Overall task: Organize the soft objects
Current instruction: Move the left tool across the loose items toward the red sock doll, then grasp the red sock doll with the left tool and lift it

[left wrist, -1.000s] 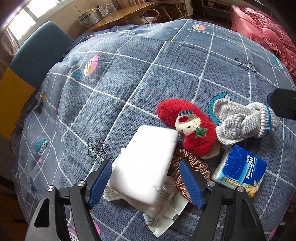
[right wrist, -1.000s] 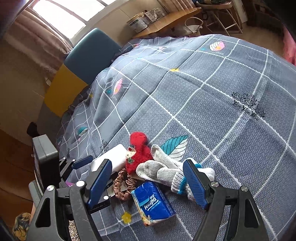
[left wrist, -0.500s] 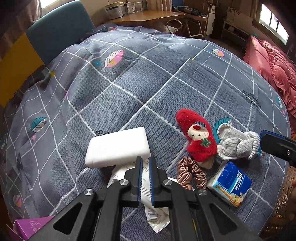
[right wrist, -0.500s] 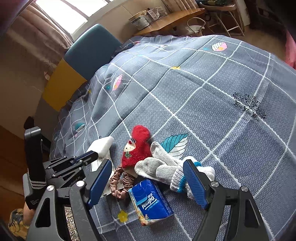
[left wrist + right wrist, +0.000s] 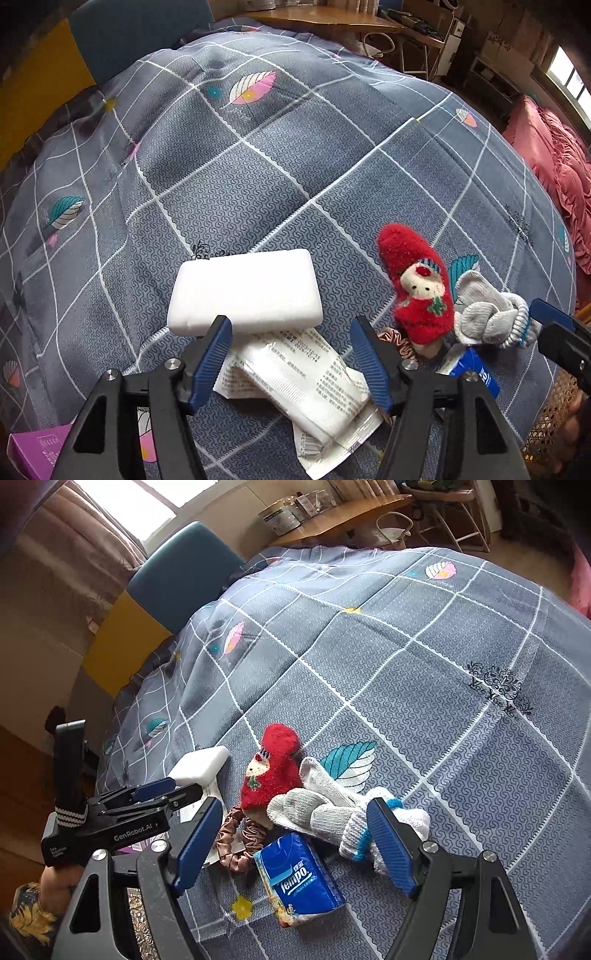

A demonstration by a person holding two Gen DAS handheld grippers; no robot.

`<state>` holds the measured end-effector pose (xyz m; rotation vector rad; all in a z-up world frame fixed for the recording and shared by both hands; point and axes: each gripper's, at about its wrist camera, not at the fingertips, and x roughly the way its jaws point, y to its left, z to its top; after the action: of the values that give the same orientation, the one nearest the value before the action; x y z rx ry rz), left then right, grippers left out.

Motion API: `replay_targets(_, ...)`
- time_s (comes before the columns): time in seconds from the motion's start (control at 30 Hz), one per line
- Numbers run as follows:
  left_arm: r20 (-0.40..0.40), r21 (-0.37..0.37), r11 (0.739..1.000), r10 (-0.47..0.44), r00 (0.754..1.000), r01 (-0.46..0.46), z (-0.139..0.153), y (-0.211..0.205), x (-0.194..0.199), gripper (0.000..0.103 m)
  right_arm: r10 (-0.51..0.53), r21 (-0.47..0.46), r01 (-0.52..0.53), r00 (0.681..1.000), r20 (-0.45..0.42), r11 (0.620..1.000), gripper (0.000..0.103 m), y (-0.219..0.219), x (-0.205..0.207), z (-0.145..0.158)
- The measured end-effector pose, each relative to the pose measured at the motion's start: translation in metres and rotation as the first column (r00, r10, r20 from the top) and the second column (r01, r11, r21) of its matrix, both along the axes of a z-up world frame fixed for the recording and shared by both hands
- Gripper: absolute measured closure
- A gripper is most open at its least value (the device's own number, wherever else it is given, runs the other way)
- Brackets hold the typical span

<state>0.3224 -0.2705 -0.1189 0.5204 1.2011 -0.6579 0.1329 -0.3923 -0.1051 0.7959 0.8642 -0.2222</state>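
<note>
On the grey checked quilt [image 5: 229, 177] lies a white sponge block [image 5: 243, 291], resting partly on a white printed packet [image 5: 295, 376]. My left gripper [image 5: 290, 325] hovers over the packet just short of the sponge; its jaws are opening and grip nothing. To the right lie a red plush sock with a doll face [image 5: 417, 284], a knotted grey sock pair [image 5: 332, 808], a brown scrunchie [image 5: 236, 838] and a blue Tempo tissue pack [image 5: 299, 875]. My right gripper [image 5: 293, 808] stands open above the socks and tissue pack, touching nothing.
A purple box [image 5: 29, 450] sits at the quilt's near left edge. A teal and yellow headboard [image 5: 181, 576] and a wooden desk [image 5: 332, 513] stand beyond the bed. Pink bedding [image 5: 561, 166] lies far right. The quilt's far half is bare cloth.
The left gripper, open around the sponge a second ago, let it go, shut, then opened again while shifting left and rolling. The sponge now lies crosswise ahead of it. The right gripper stayed put.
</note>
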Motion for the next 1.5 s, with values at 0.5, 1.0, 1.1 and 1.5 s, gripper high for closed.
replay_targets(0.5, -0.184, -0.19, 0.926, 0.292, 0.939, -0.325, 0.01, 0.035, 0.039, 0.032, 0.029, 0.018, -0.029, 1.0, 0.005, 0.999, 0.021, 0.004, 0.001, -0.001)
replay_targets(1.0, 0.023, -0.112, 0.971, -0.208, 0.978, 0.209, 0.011, -0.03, -0.028, 0.021, -0.047, 0.039, 0.046, 0.998, 0.029, 0.998, 0.021, -0.008, -0.009, 0.004)
replay_targets(1.1, -0.041, -0.157, 0.973, -0.18, 0.983, 0.171, 0.006, -0.049, -0.033, 0.023, -0.144, 0.08, 0.139, 0.988, 0.051, 0.987, 0.021, -0.025, -0.022, 0.005)
replay_targets(1.5, -0.069, -0.11, 0.993, -0.056, 0.996, 0.048, -0.028, -0.077, -0.036, 0.087, -0.146, 0.119, 0.14, 0.988, 0.047, 0.983, 0.02, -0.029, -0.022, 0.0)
